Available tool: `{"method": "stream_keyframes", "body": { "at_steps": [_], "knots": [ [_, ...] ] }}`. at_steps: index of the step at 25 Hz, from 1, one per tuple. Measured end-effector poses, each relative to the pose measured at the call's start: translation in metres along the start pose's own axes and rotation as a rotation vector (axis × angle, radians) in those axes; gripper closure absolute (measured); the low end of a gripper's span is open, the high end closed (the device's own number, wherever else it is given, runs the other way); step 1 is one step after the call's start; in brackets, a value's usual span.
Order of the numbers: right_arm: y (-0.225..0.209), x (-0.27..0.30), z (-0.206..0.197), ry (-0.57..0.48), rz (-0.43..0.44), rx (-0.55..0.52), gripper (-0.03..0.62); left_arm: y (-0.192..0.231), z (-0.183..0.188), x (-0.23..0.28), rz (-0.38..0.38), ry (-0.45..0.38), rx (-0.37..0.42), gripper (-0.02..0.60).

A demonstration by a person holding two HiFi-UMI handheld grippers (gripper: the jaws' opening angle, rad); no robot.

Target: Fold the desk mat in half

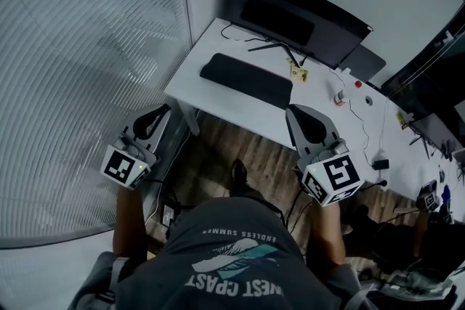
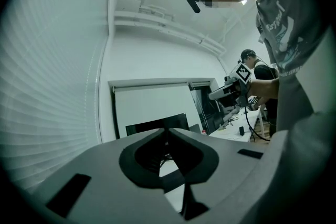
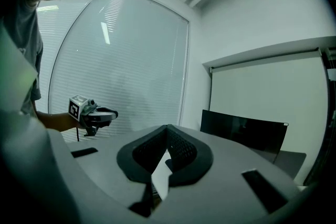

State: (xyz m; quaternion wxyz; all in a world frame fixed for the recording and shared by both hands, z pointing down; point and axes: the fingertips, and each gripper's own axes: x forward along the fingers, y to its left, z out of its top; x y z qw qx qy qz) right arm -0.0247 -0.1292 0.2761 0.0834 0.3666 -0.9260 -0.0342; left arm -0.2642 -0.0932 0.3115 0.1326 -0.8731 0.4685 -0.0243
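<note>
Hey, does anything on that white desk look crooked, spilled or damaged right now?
Nothing stands out. The black rectangular desk mat lies flat, roughly parallel to the white desk's front edge, before the black monitor. Thin black cables trail loosely among small items at the right, but nothing looks spilled or broken.

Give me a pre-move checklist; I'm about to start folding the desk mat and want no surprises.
1. Desk mat lying flat on the desk: ok.
2. Nothing resting on the mat: ok.
3. Left gripper open for a grasp: not ok, jaws together, empty.
4. Right gripper open: not ok, jaws together, empty.
5. Grippers at the mat's edge: not ok, both held away from it.
</note>
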Motion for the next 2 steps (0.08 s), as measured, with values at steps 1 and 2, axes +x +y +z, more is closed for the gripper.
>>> {"method": "stream_keyframes", "body": {
  "at_steps": [1,2],
  "knots": [
    [-0.0006,0.0023,-0.0016,0.002,-0.003,-0.001,0.569,0.0017,-0.0005,0.0008,-0.002,-0.008,-0.002,0.549],
    [-0.0013,0.0046,-0.0031,0.003,-0.005,-0.001,0.569,0.0034,-0.0012,0.0016,-0.005,-0.016,-0.005,0.549]
  ]
}}
